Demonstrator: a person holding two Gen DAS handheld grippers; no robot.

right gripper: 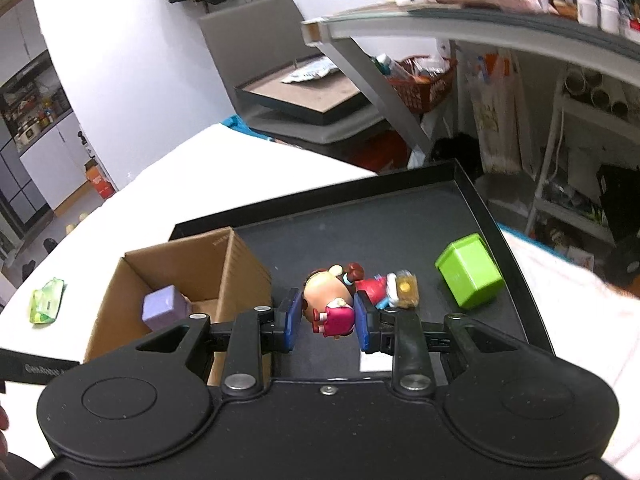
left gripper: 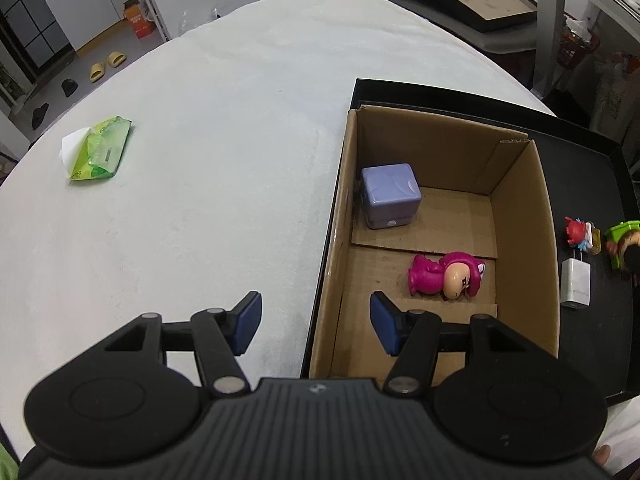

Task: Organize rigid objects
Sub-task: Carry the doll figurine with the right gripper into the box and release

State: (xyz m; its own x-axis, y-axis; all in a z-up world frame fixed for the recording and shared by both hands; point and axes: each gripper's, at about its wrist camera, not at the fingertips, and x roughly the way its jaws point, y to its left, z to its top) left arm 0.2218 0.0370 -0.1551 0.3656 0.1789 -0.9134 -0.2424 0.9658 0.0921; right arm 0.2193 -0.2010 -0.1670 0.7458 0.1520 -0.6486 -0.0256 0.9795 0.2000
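Right gripper (right gripper: pixel 327 320) clenched on doll (right gripper: pixel 326 300), lifted for carrying toward box (right gripper: pixel 224 276) at nine o'clock — left gripper (left gripper: pixel 316 322) released, idle.

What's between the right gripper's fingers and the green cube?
Right wrist view: the small red figure lies on the black tray between the right gripper and green cube.

Looks like a lived-in home, storage/utility corner: yellow slippers (left gripper: pixel 107 65) on the floor, cluttered shelving (right gripper: pixel 576 128) with a red basket (right gripper: pixel 424 80), white cabinets (left gripper: pixel 86 12), tissue pack (left gripper: pixel 98 148) on the white-covered surface (left gripper: pixel 224 160).
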